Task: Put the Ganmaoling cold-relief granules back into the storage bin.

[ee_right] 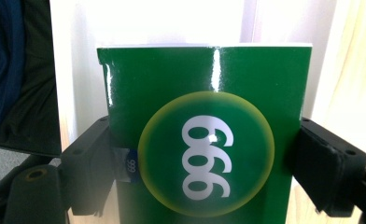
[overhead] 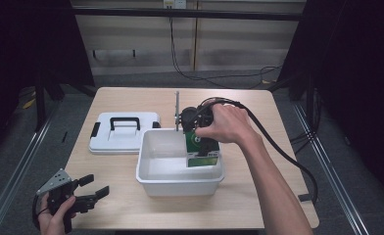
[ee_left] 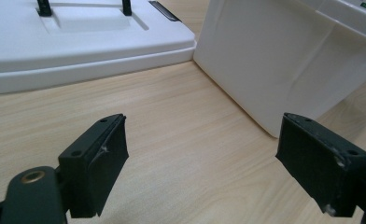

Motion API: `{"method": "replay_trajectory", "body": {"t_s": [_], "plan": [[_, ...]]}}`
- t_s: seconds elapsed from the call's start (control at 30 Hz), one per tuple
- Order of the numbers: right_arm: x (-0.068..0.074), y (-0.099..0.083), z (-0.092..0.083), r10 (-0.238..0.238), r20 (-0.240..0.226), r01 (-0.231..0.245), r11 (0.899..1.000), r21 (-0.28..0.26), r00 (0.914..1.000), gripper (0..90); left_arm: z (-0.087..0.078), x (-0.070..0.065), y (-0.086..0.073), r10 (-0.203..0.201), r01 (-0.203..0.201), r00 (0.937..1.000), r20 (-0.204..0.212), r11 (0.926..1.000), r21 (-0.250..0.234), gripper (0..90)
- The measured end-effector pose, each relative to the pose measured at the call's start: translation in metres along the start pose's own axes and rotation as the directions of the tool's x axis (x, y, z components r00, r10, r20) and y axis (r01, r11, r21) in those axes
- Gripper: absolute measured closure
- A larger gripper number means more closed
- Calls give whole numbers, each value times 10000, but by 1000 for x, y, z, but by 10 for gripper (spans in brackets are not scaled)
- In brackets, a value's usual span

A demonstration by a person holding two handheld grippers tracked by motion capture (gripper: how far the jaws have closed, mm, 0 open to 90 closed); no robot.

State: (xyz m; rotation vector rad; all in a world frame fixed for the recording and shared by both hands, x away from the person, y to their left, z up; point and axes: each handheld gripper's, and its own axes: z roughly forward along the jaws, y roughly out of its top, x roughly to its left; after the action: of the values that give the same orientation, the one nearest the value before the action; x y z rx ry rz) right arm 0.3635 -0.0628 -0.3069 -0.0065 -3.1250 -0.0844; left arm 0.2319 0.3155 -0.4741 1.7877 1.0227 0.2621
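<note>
Lab-like recording bay: dark curtains (overhead: 356, 73), frame rails (overhead: 18, 161), trailing cables (overhead: 190, 73).

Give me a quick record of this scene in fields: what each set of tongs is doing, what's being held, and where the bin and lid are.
right tongs: shut on the green box, held over the right end of the white bin
green box: glossy, round yellow-edged emblem with white numerals
second green box: lies inside the bin, at its right end
white bin: open, mid-table
lid: off, flat on the table left of and behind the bin, black handle up
left tongs: open, holding nothing, low over bare table at the near left corner
</note>
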Motion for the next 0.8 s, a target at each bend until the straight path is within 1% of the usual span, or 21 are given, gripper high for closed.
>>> {"method": "replay_trajectory", "body": {"t_s": [0.03,0.1,0.3,0.33,0.37,0.43,0.5,0.53,0.57,0.63,0.67,0.73,0.77,0.8], "plan": [[0,2,3,-98,-35,98,10000,6,9999,158,0,0,0,38,-38,10000,1,10000,-21,159],[0,2,6,76,-89,-76,10000,20,9999,158,-1,0,0,60,-60,10000,-25,10000,-9,159],[-4,-4,23,186,-292,-181,9997,157,9994,157,0,0,0,36,-36,10000,3,10000,-5,159],[-4,-5,25,273,-334,-267,9995,179,9991,157,0,0,0,33,-33,10000,8,10000,-8,159],[-4,-7,28,340,-320,-339,9994,50,9989,157,0,0,0,25,-25,10000,-2,10000,-11,159],[-5,-8,33,419,-392,-416,9991,79,9984,157,0,0,0,10,-10,10000,-29,10000,-9,159],[-6,-8,39,346,-467,-340,9993,148,9983,157,0,0,0,17,-17,10000,-25,10000,-8,159],[-6,-9,44,388,-493,-380,9991,178,9980,157,0,0,0,14,-14,10000,-22,10000,-14,159],[-6,-9,47,454,-500,-448,9989,124,9977,157,-1,0,0,18,-18,10000,-22,10000,-13,159],[-8,-10,52,434,-422,-428,9990,144,9982,157,-1,0,0,16,-16,10000,-18,10000,-22,159],[-8,-10,52,434,-422,-428,9990,144,9982,157,-1,0,0,16,-16,10000,-18,10000,-22,159],[-8,-10,55,504,-413,-492,9984,278,9979,157,0,0,0,30,-30,10000,-9,10000,-2,159],[-9,-10,60,379,-419,-373,9992,153,9984,157,0,0,0,43,-43,10000,-4,10000,-3,159],[-8,-10,61,430,-430,-422,9989,193,9981,157,-1,0,0,42,-42,10000,-15,10000,-11,159]]}}
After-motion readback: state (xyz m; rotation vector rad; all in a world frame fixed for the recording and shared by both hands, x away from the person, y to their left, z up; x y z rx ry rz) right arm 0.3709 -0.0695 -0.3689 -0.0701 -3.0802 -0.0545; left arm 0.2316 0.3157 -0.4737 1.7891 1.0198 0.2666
